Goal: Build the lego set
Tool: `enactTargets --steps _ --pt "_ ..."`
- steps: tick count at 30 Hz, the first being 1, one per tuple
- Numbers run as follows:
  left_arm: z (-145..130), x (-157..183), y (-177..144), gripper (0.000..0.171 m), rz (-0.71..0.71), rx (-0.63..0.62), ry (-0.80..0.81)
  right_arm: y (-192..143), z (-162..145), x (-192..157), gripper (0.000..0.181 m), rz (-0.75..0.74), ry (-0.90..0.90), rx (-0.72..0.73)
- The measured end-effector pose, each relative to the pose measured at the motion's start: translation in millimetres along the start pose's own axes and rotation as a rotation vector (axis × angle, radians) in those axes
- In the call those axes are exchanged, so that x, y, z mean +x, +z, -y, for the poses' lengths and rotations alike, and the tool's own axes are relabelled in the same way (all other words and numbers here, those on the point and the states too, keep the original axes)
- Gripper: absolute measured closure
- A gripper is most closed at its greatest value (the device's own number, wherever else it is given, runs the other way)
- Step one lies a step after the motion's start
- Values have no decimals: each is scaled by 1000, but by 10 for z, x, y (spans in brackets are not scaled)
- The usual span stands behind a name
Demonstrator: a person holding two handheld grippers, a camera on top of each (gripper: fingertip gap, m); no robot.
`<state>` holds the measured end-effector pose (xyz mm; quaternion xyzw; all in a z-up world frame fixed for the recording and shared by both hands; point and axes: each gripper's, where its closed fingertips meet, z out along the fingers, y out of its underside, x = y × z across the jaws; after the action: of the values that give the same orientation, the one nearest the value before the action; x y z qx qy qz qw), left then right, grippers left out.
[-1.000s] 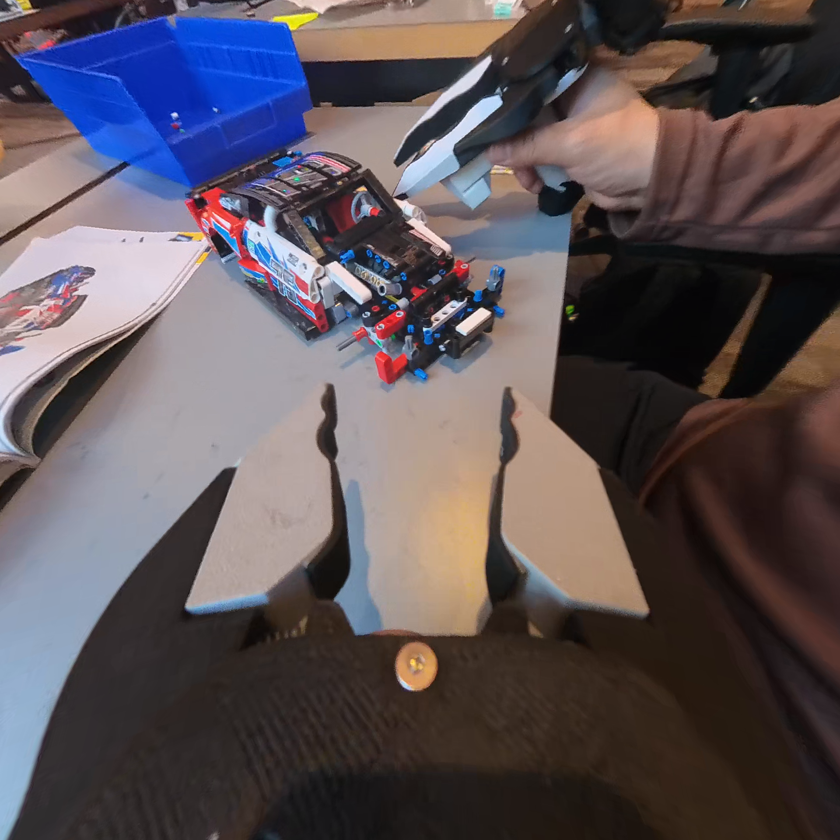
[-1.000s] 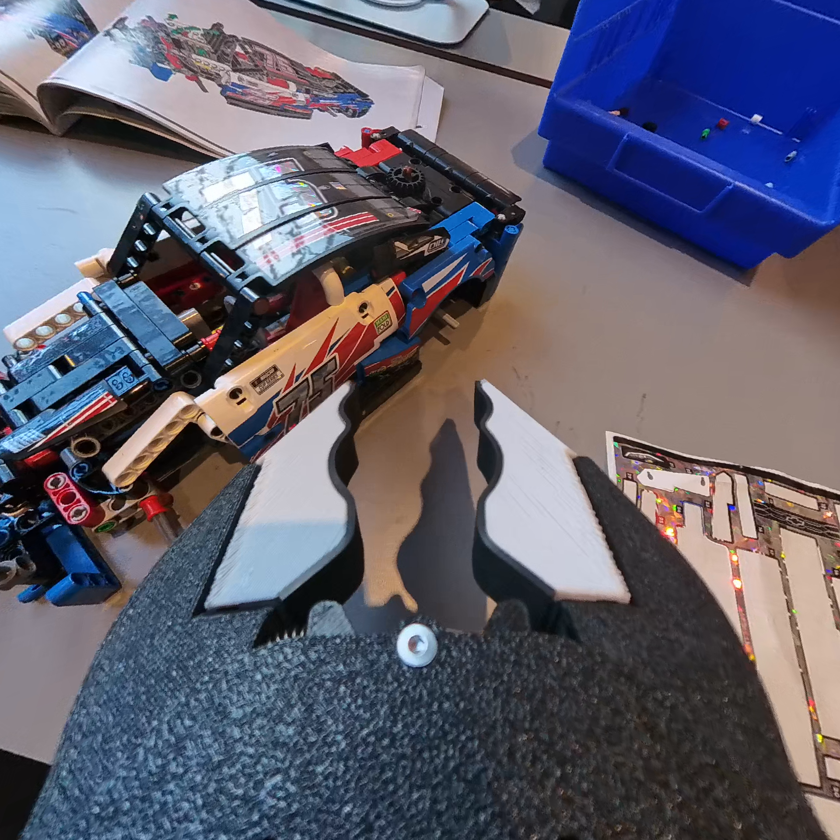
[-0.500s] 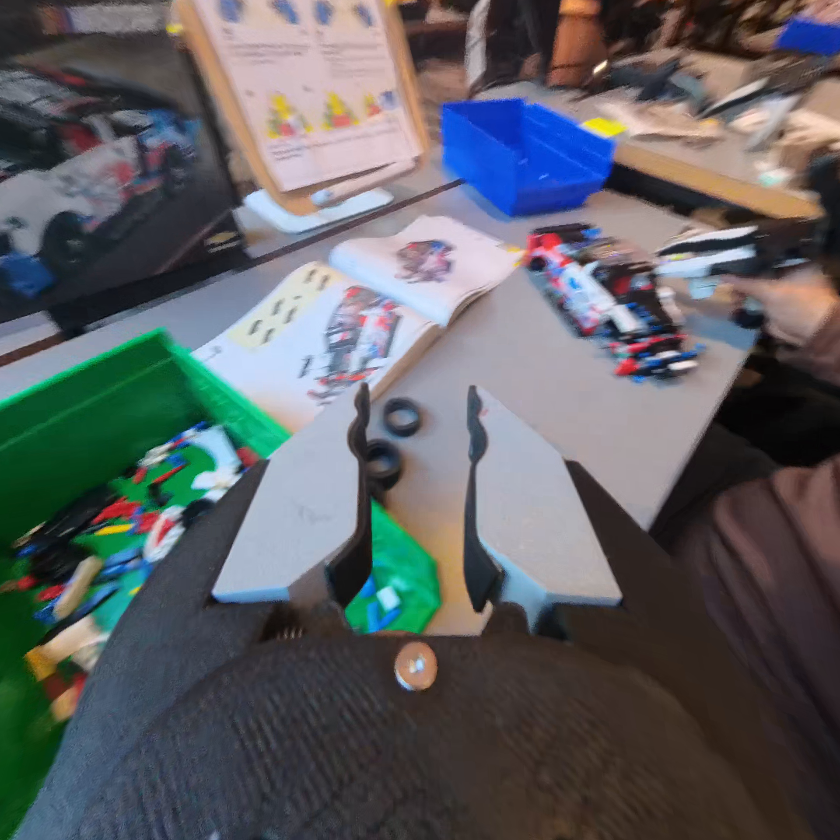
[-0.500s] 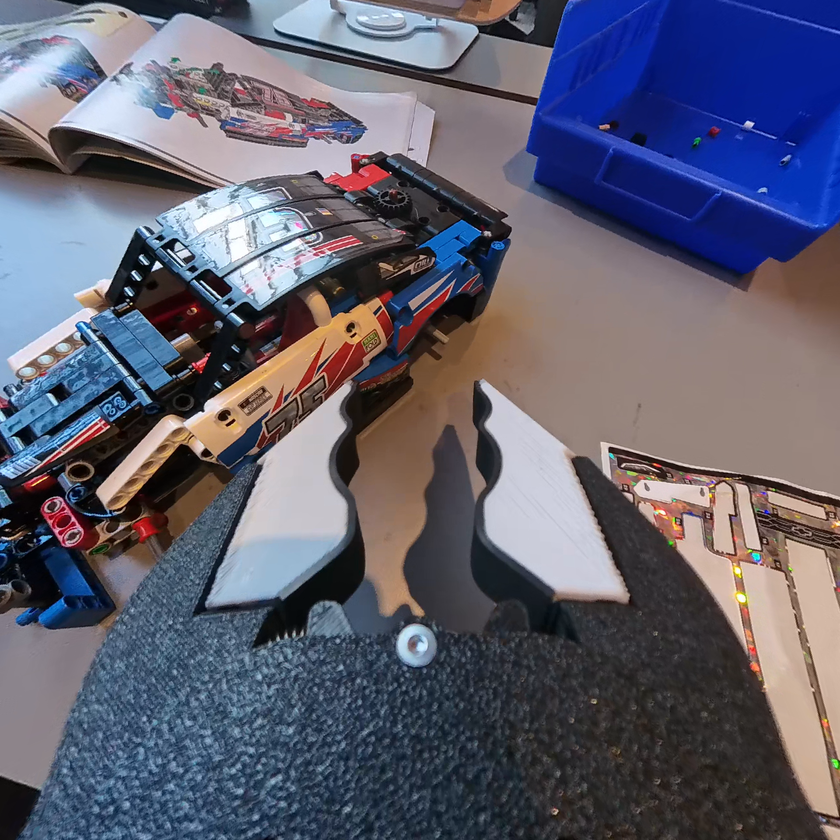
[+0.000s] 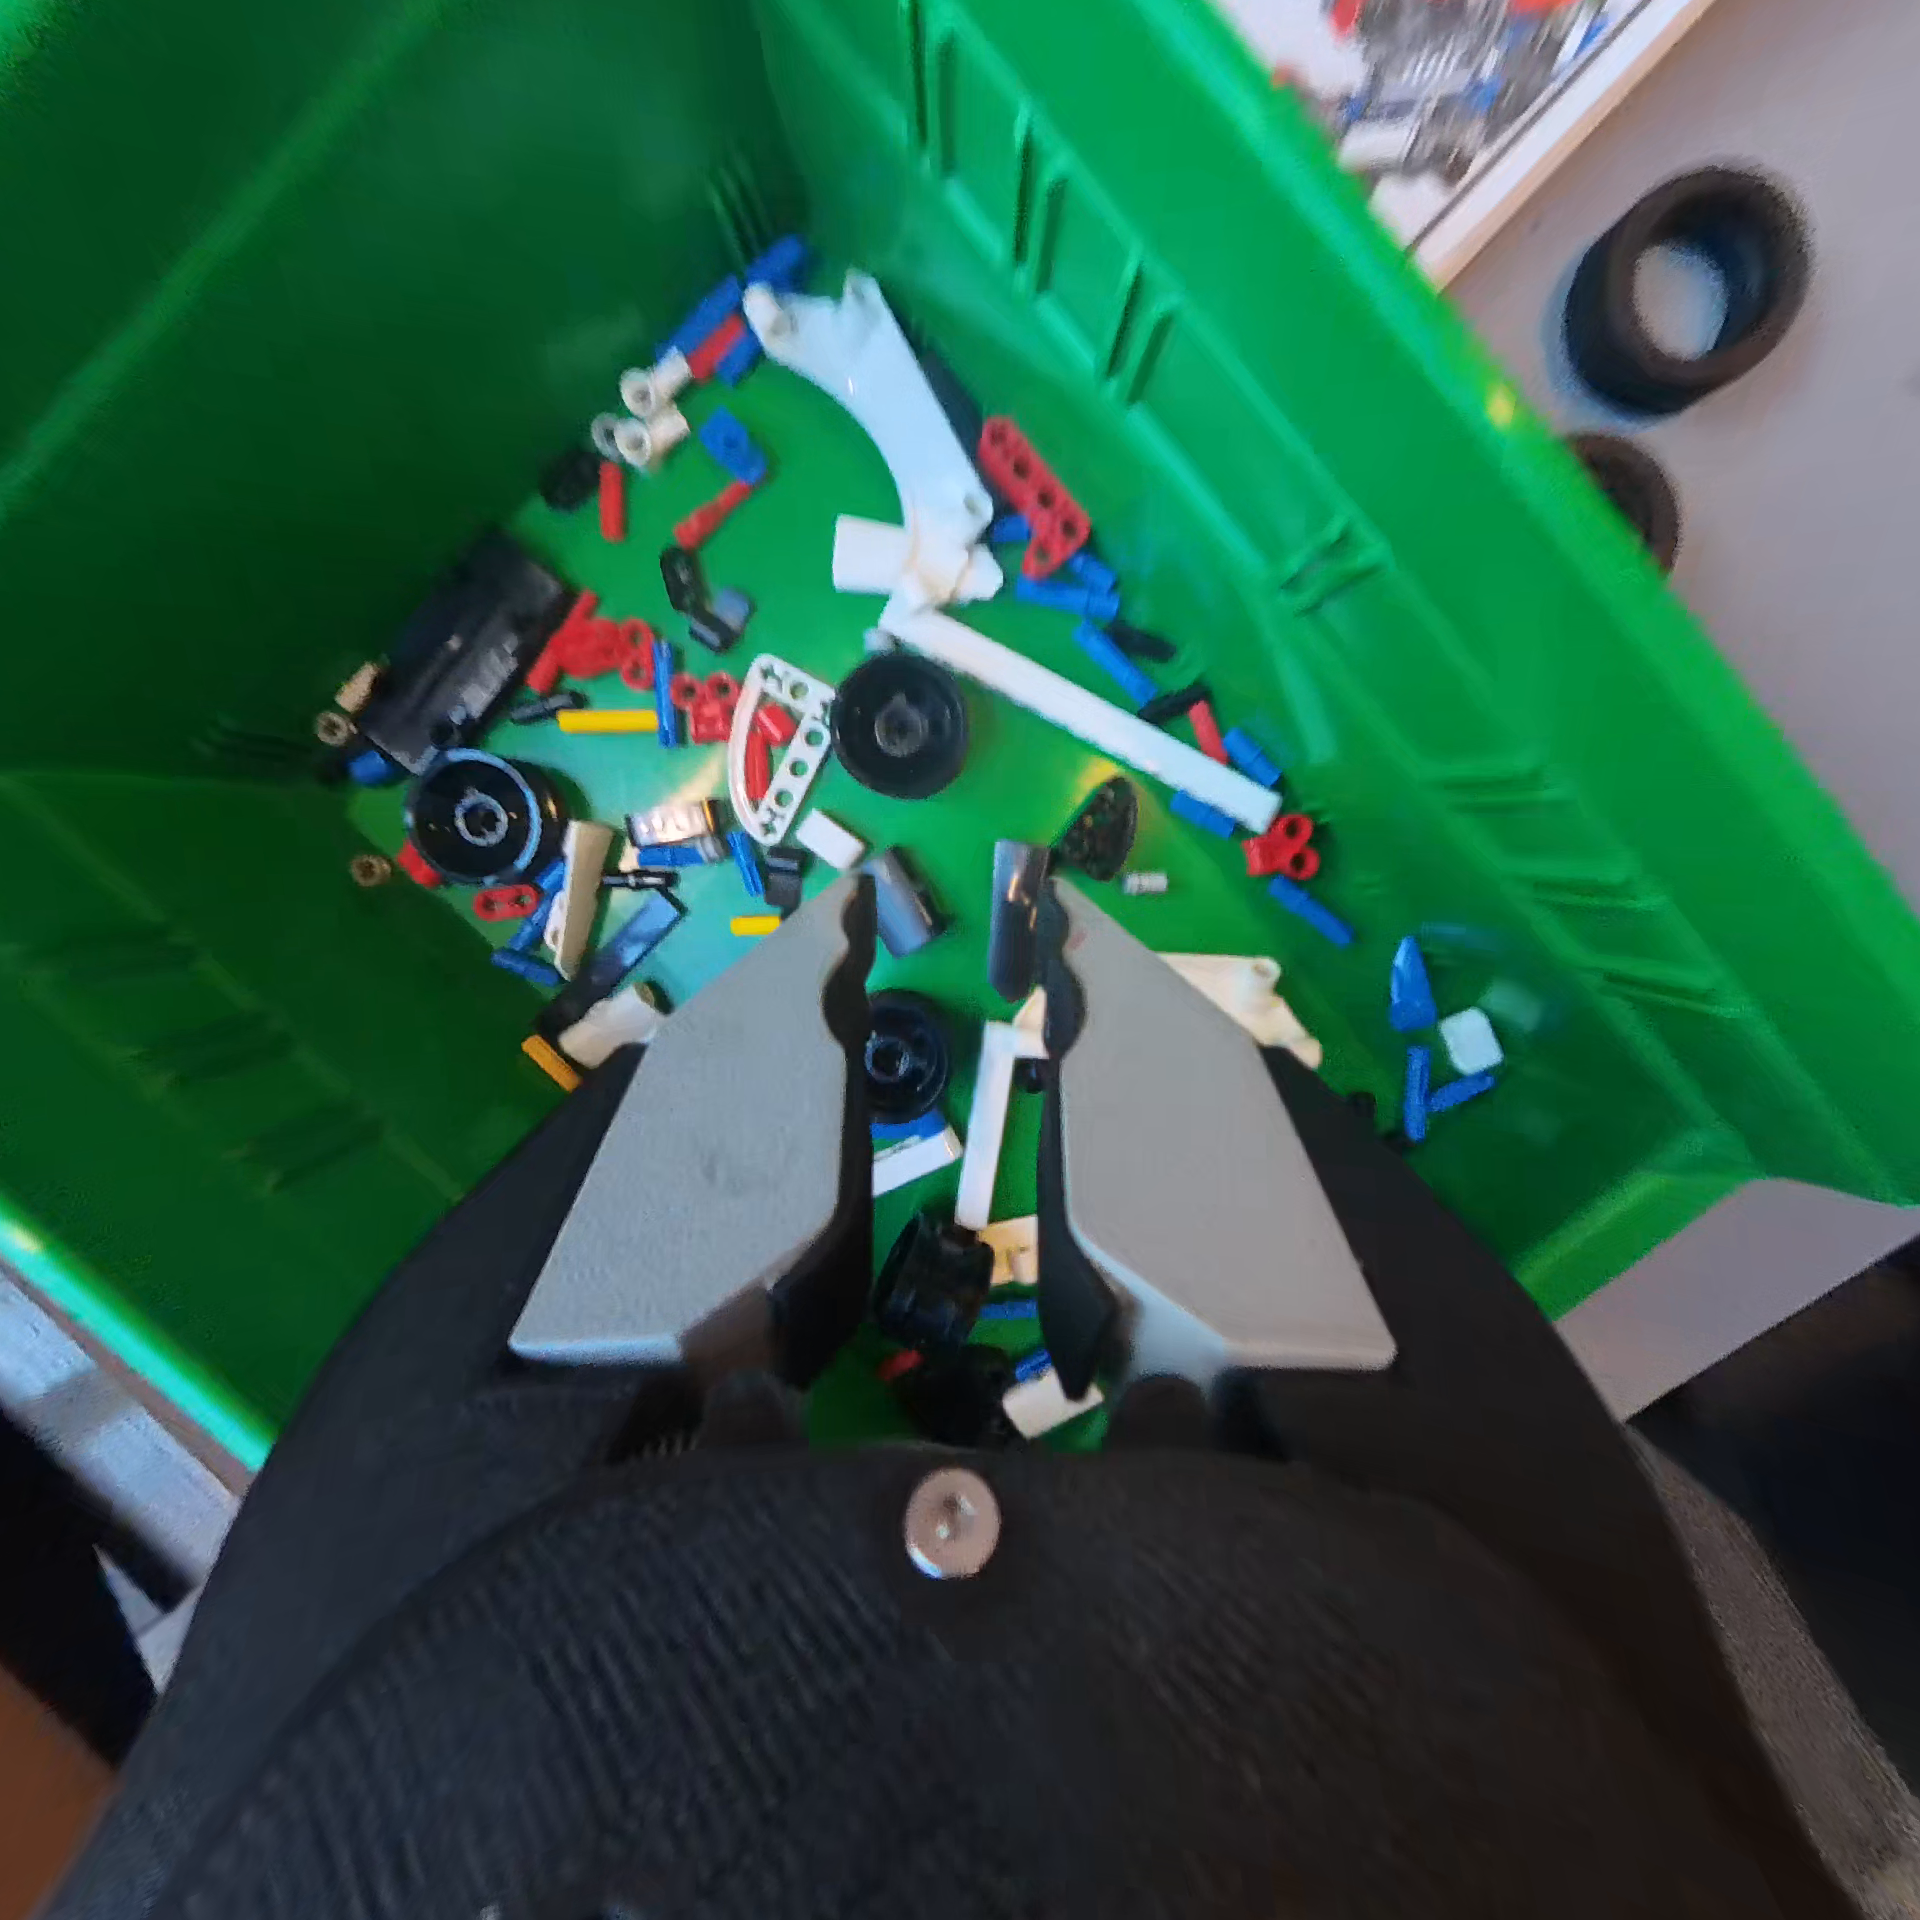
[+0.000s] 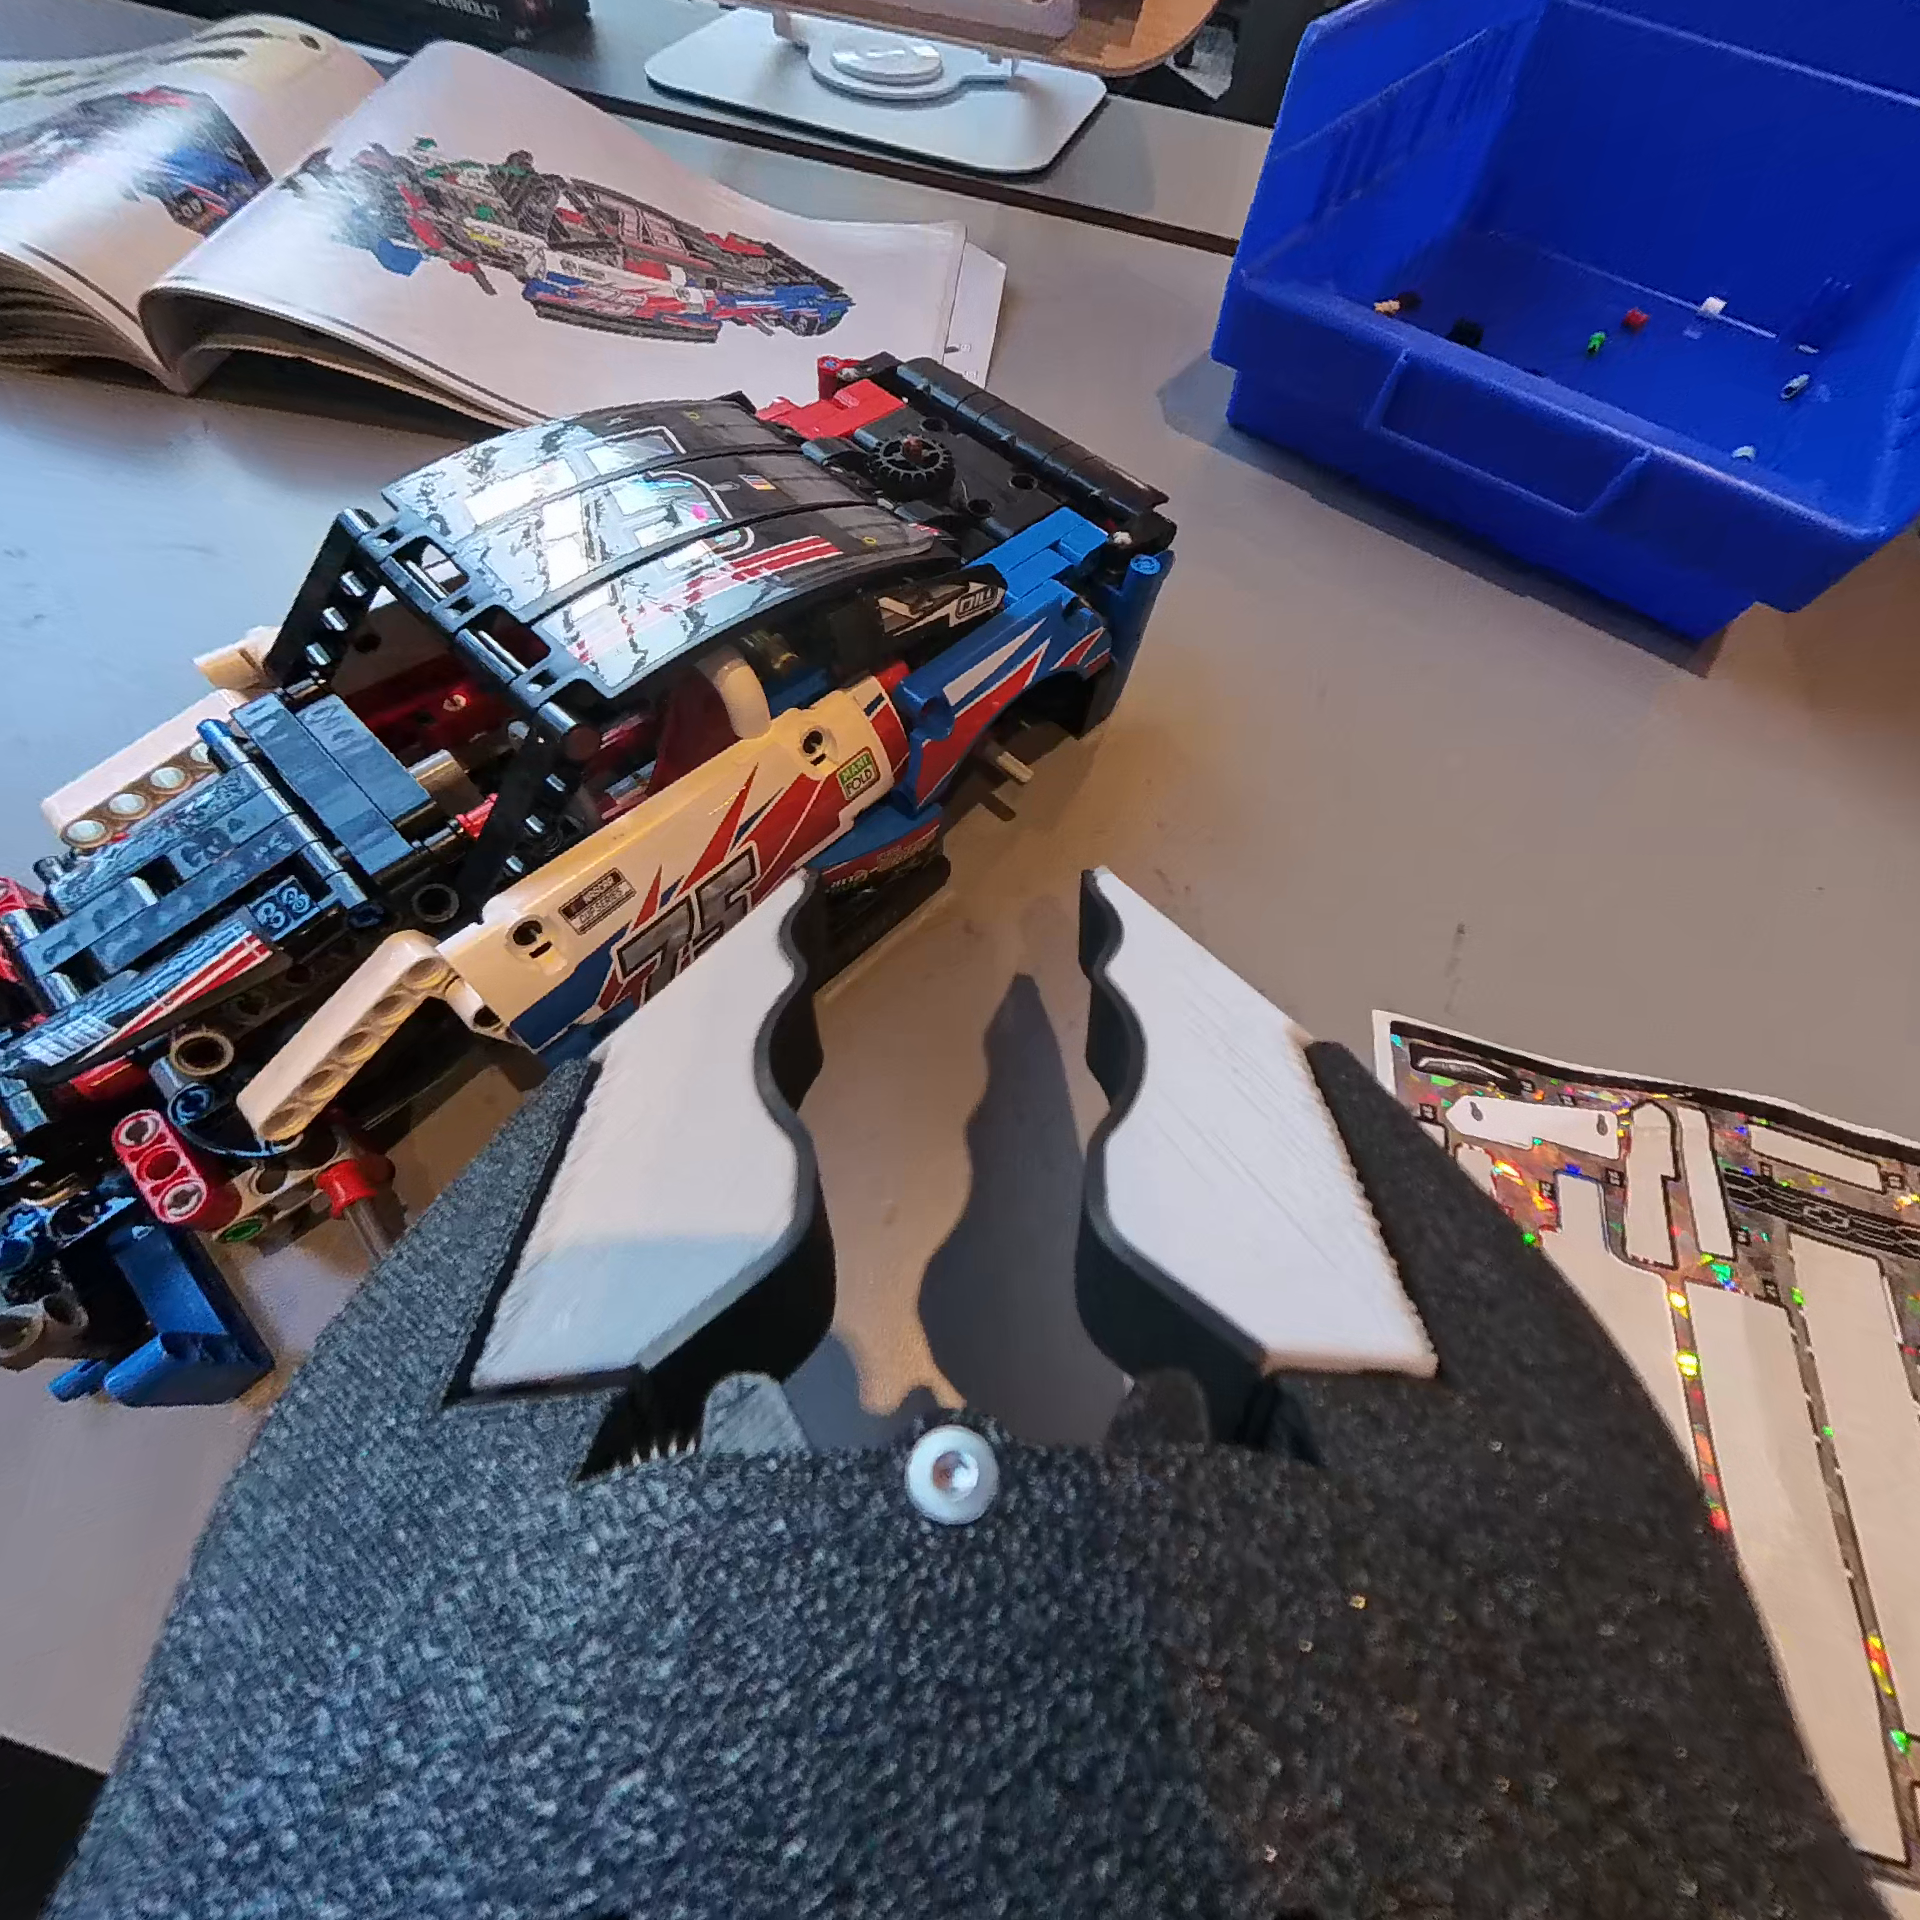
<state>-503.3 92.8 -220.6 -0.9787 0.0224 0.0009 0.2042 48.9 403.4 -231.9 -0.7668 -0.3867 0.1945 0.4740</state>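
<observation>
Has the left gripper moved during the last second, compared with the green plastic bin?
Yes. The left gripper swung away from the car, over the table, and now hangs open above loose pieces inside the green plastic bin.

A grey worktop [image 6: 1455, 790] fills most of the right wrist view, lit warmly with soft shadows. At its far edge stands a flat silver stand base [image 6: 883, 94]. A dark seam [image 6: 1143, 223] crosses the surface there.

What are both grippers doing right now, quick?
Left gripper: open, empty, over the loose pieces in the green bin.
Right gripper: open, empty, beside the car.
</observation>
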Motion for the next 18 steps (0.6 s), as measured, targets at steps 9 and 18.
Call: enactTargets --steps 9,18 --pt "-299 55 338 143 -39 -144 17 8 -12 12 133 -11 -1 -9" --pt "-263 135 361 161 -31 -145 75 -8 4 14 134 -3 9 5"
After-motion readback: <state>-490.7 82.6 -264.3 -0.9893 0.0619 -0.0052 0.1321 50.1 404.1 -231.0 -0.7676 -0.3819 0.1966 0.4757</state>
